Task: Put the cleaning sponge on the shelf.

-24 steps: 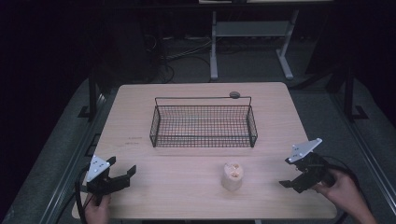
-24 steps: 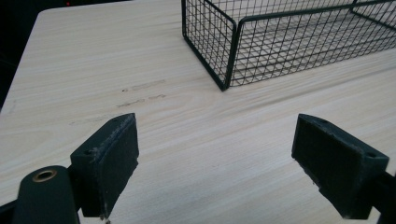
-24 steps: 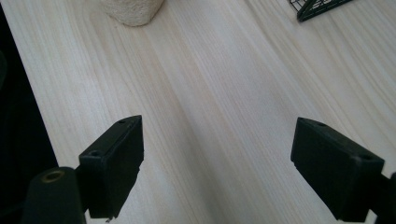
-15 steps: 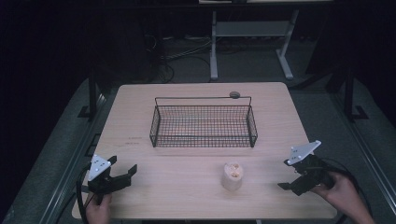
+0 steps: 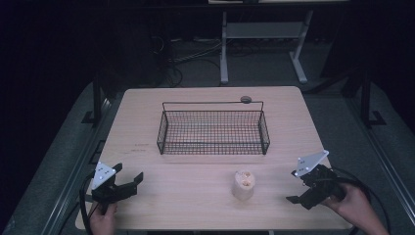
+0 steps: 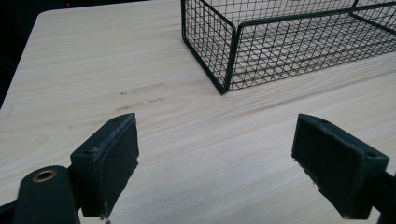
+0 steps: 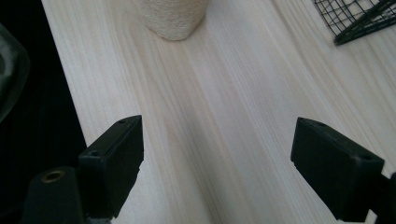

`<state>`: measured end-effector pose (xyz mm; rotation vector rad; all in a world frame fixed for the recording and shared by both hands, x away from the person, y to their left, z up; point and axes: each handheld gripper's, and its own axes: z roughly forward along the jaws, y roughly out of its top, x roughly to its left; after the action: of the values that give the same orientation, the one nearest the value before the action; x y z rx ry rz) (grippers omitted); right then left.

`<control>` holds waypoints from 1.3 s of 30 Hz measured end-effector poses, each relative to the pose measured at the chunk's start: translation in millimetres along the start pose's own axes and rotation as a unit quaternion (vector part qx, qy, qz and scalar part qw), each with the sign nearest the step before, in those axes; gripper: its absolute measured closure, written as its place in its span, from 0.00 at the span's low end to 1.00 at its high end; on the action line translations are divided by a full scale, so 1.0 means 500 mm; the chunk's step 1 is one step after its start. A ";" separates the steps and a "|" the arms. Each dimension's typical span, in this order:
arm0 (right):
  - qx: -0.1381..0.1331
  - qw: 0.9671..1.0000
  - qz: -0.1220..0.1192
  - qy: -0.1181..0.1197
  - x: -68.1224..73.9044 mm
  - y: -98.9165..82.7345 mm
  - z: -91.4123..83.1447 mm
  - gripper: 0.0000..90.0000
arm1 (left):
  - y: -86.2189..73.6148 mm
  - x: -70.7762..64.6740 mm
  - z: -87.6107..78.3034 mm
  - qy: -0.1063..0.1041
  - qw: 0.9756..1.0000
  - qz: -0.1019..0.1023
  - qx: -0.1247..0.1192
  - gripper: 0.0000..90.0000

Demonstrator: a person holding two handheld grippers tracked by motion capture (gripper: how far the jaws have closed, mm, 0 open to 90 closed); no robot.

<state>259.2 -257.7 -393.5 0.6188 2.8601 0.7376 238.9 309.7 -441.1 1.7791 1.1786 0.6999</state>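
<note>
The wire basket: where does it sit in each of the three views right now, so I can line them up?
High view: the wire basket sits mid-table, beyond both grippers.
Left gripper view: upper right, its near corner closest to the camera.
Right gripper view: just a corner at the top right edge.
Shared landmark: the pale wooden table, whose grain runs under the basket in every view.

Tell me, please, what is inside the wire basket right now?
The basket looks empty: through its mesh only the bare table shows, in the high view and the left gripper view alike. The pale cup stands outside, in front of it. Nothing appears hidden.
</note>
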 end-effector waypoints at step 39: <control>0.026 0.997 -0.063 0.038 0.036 0.127 0.050 0.17 | -0.001 0.000 -0.007 -0.004 1.000 0.004 -0.003 0.15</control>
<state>270.7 -188.6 -384.6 0.4219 2.9626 0.6837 235.8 311.1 -439.9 1.7815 1.1645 0.7002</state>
